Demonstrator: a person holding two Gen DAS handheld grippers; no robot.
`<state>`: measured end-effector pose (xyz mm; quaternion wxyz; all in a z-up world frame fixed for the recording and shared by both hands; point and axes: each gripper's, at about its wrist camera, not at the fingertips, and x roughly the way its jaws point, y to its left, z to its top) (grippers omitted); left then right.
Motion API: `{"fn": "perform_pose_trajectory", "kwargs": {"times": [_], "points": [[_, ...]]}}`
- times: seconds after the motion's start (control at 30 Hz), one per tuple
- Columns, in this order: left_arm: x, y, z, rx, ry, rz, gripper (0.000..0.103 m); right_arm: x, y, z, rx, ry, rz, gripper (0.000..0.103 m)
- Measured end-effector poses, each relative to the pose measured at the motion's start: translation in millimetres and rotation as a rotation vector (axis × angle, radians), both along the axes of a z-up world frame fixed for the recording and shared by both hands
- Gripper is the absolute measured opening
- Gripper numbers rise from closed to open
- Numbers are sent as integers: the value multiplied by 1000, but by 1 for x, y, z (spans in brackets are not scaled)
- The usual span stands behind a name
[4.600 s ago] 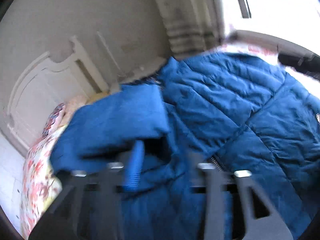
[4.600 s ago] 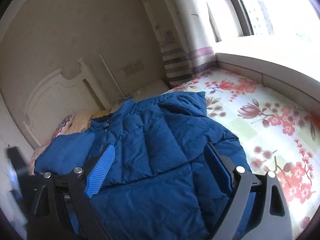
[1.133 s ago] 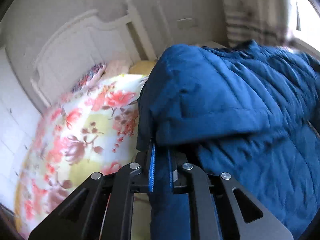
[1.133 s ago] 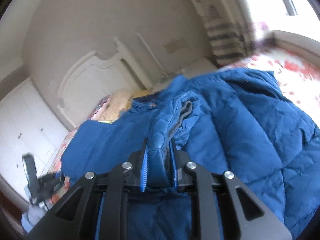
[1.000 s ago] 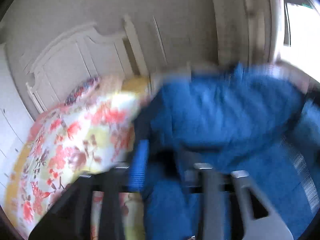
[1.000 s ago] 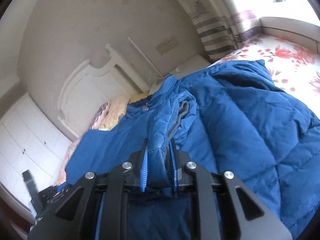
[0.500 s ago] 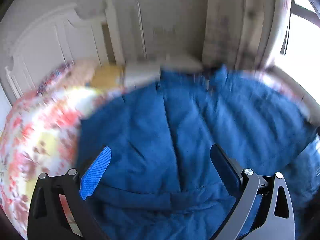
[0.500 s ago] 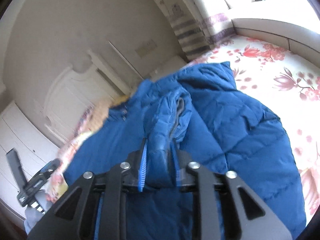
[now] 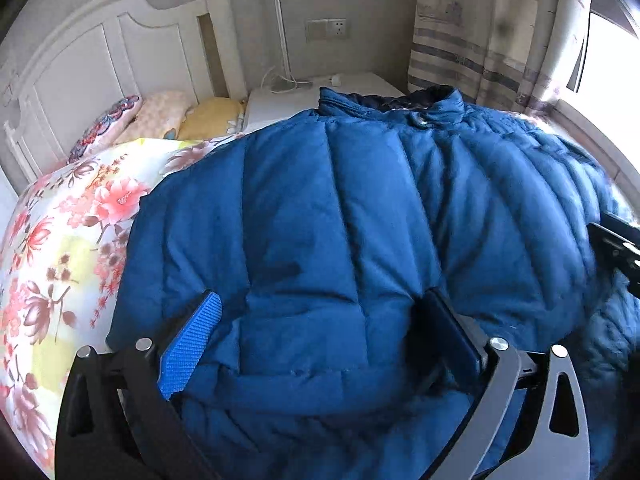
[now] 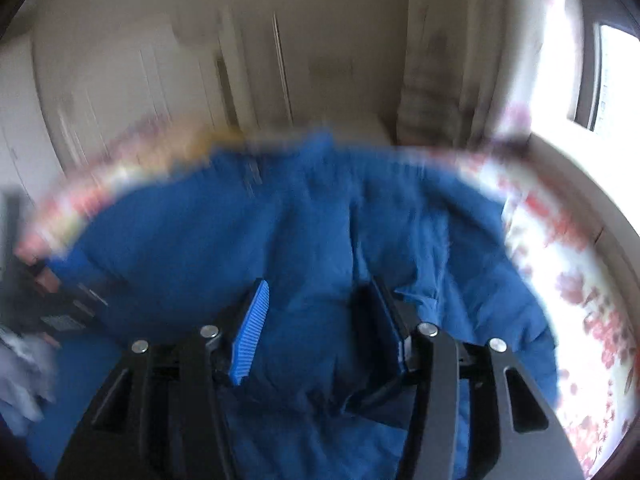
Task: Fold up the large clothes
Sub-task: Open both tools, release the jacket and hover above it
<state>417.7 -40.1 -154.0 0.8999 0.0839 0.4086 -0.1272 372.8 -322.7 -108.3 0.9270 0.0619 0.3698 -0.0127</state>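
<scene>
One blue jacket (image 9: 360, 220), seemingly folded

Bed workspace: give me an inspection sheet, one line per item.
Surface: floral bedspread, mostly covered.
Job's things: blue padded jacket spread out, collar toward the headboard.
Clutter: pillows by the headboard.
Grippers: left gripper open over the jacket; right gripper, jaws just been opening, fabric between them, no longer pinched.
Cables: white cord on the nightstand.
Surroundings: striped curtain, wall socket.
</scene>
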Motion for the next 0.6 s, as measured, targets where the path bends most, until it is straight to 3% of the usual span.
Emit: {"fn": "perform_pose_trajectory", "kwargs": {"times": [0.1, 0.2, 0.27, 0.4, 0.43, 0.47, 0.6], "points": [[-2, 10, 41, -110, -78, 8, 96, 0, -10, -1, 67, 8, 4, 52], [22, 11, 67, -134, -117, 46, 96, -1, -14, -3, 92, 3, 6, 52], [45, 2, 61, -85, -76, 62, 96, -1, -9, -3, 63, 7, 5, 52], [88, -12, 9, 21, 69, 97, 99, 1, -7, -6, 63, 7, 5, 52], [91, -12, -4, 17, 82, 91, 99, 0, -8, -3, 68, 6, 5, 52], [89, -10, -10, -4, 44, 78, 99, -1, -9, -4, 78, 5, 6, 52], [85, -8, -13, -10, 17, 80, 99, 0, -12, -2, 114, 3, 26, 56]]}}
